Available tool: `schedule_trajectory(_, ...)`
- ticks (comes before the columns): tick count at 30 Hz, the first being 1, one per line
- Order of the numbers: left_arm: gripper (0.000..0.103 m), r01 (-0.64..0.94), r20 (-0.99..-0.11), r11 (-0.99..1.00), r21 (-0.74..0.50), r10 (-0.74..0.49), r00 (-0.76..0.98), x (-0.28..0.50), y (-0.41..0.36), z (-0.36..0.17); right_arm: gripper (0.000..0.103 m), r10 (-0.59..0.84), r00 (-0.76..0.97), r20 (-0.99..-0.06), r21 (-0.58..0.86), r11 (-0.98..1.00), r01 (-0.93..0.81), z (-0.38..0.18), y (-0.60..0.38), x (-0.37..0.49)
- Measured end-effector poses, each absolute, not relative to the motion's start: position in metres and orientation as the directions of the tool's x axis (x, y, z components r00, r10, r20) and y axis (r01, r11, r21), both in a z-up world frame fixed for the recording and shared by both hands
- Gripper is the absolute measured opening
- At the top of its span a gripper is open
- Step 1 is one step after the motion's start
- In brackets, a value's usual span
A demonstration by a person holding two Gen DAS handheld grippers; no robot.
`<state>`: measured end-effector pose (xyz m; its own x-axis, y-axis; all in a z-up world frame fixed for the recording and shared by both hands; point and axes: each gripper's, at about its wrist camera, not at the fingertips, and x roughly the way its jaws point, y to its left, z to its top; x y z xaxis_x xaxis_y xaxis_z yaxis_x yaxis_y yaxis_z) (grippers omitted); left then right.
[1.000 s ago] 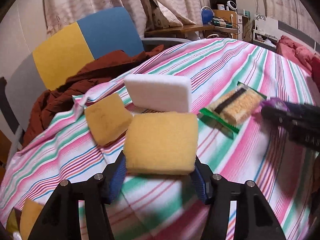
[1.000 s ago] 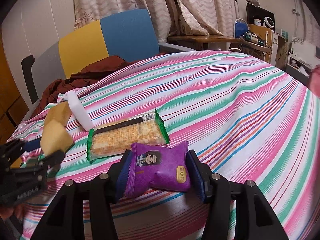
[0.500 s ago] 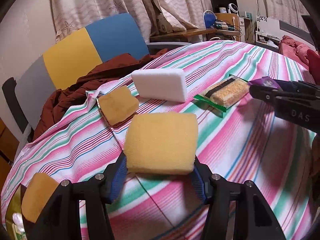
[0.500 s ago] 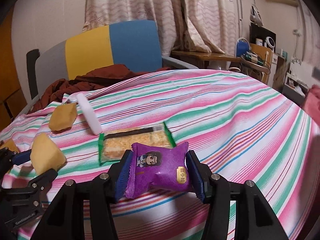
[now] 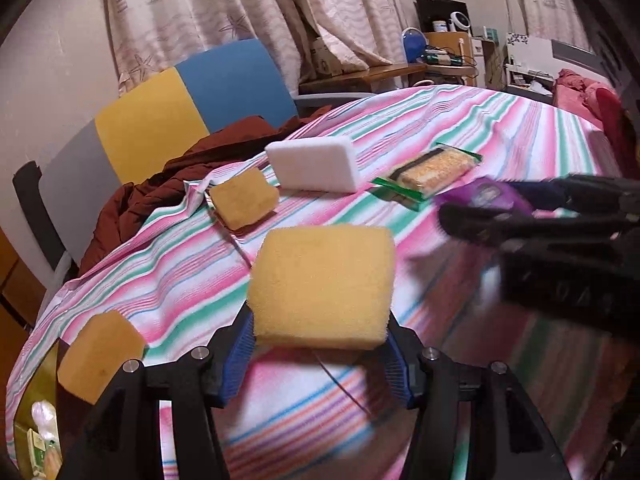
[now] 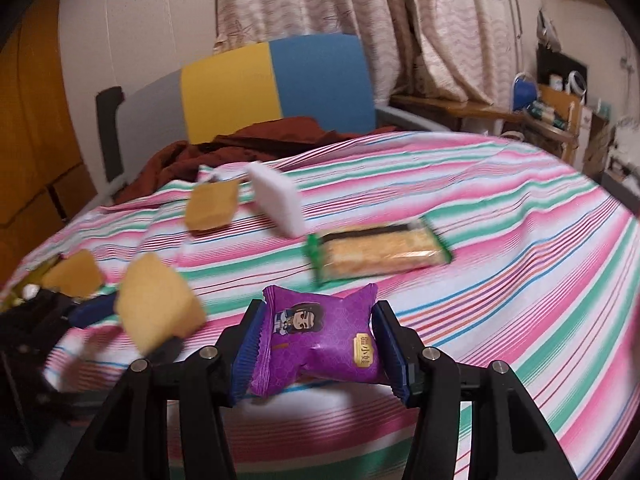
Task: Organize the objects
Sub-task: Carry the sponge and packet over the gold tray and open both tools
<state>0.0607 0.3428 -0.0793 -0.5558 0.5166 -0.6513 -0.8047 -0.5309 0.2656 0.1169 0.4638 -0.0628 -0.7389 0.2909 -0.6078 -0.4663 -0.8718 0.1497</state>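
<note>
Your left gripper point(image 5: 320, 344) is clamped on a yellow sponge point(image 5: 322, 286), its blue pads pressing the sponge's two sides and holding it clear of the striped cloth point(image 5: 500, 128). Your right gripper point(image 6: 318, 356) is pinching a purple snack packet point(image 6: 320, 340) the same way, the wrapper bulging between the pads and lifted off the cloth.

Both hands look to be in the carry step: each item is picked up and not yet set down. No bin or tray shows in either view, so the destination cannot be told. A likely next move is to take sponge to sponges and snack to snack, lowering each flat before you let the jaws spread.

From the left camera, working outward from the held sponge: a darker sponge point(image 5: 244, 198) lies at 11 o'clock, the white sponge block point(image 5: 314, 164) at 12, and the green-edged cracker pack point(image 5: 432, 172) at 1 o'clock. Another sponge point(image 5: 100, 356) sits near the cloth's edge at 8 o'clock, with some blurred packets at the bottom-left corner that only this view shows. Your right gripper crosses at 3 o'clock, motion-blurred.

The right camera gives what the left cannot: the packet's printed cartoon face, and your left gripper seen from the side at 9 o'clock. Here the cracker pack lies just past the packet at 12 to 1 o'clock.
</note>
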Motion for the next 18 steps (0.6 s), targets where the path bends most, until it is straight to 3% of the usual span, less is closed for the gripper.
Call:
schedule_trajectory(8, 0.058, -0.834, -0.639, -0.542, 0.106, 0.605, -0.475, 0.077, 0.305, -0.065, 0.055, 0.229, -0.757, -0.611, 0.198, -0.882, -0.427, -0.057, 0.433, 0.117)
schedule_trajectory(18, 0.058, -0.776, -0.577, -0.631, -0.003, 0.635, -0.514, 0.074, 0.23, -0.027, 0.055, 0.141, -0.772, -0.62, 0.291, -0.872, -0.393, -0.05, 0.408, 0.108)
